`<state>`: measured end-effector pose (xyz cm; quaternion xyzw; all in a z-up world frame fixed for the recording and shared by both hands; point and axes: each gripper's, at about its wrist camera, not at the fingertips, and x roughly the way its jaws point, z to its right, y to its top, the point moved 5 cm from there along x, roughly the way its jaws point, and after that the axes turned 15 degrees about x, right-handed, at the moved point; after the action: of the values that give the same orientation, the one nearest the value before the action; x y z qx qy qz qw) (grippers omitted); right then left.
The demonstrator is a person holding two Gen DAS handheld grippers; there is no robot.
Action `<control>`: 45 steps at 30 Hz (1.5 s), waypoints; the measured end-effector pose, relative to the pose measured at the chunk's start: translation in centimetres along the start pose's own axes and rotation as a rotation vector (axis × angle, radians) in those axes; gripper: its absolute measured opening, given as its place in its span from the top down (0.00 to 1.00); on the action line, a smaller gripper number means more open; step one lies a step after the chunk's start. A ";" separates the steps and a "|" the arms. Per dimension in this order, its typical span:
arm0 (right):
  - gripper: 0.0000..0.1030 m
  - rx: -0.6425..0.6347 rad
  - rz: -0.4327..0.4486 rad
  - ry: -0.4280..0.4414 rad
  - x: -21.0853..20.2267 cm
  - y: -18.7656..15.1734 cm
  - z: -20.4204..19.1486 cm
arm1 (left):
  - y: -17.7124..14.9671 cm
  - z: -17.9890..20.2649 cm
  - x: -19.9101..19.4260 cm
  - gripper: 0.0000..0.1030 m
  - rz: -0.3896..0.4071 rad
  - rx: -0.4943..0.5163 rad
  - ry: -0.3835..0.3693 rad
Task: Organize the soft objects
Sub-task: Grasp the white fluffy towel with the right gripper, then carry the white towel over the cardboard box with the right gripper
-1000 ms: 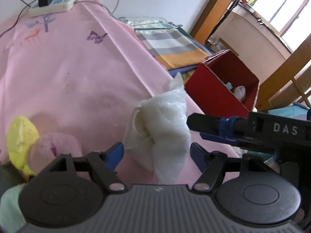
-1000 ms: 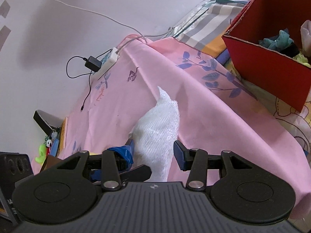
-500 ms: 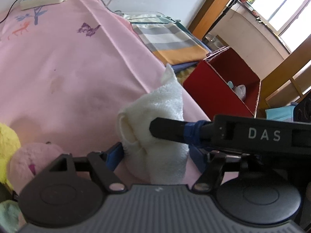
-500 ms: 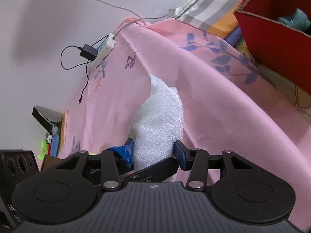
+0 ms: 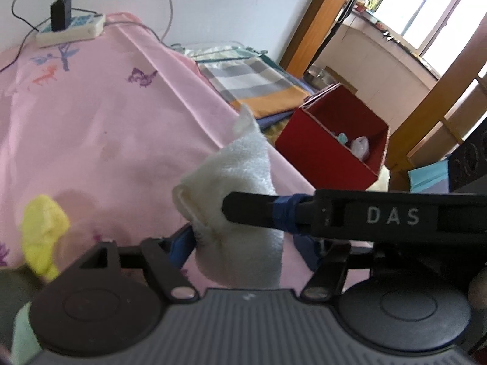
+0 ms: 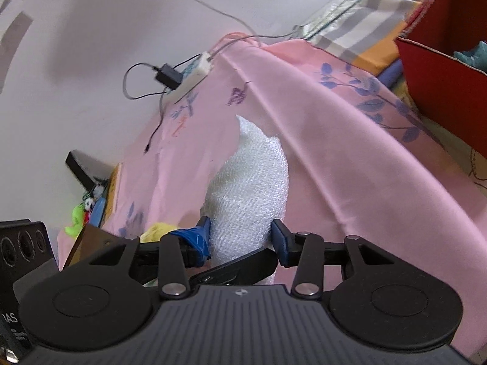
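Observation:
A white knitted cloth (image 5: pixel 240 176) stands bunched up above the pink bedsheet (image 5: pixel 91 121). In the left wrist view it sits between the fingers of my left gripper (image 5: pixel 246 248). Those jaws are closing: the left pad touches the cloth, and a gap shows at the right pad. One black finger of my right gripper (image 5: pixel 258 210) lies across the cloth's front. In the right wrist view the cloth (image 6: pixel 252 182) fills my right gripper (image 6: pixel 240 234), whose jaws are closing with both blue pads pressed on it. A red box (image 5: pixel 319 158) holding soft items stands beyond the bed's edge.
A yellow soft thing (image 5: pixel 42 228) lies on the sheet at the lower left. A power strip (image 5: pixel 70 30) with a charger sits at the bed's far end by the wall. A folded striped blanket (image 5: pixel 252 82) lies behind the red box (image 6: pixel 441 91).
The right gripper's finger has come in from the right and now lies across the cloth. The cloth is squeezed narrower and more upright, and the left gripper's fingers stand closer to it.

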<state>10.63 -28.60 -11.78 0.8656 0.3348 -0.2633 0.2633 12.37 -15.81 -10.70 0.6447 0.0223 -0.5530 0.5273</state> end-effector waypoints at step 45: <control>0.73 -0.423 -0.237 0.242 12.7 -21.2 -28.7 | -15.4 -21.9 -29.4 0.34 0.215 -0.231 0.392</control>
<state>11.50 8.64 -4.95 0.7714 0.5102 -0.1109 0.3637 6.64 22.72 -2.83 0.6737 0.1185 -0.3521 0.6389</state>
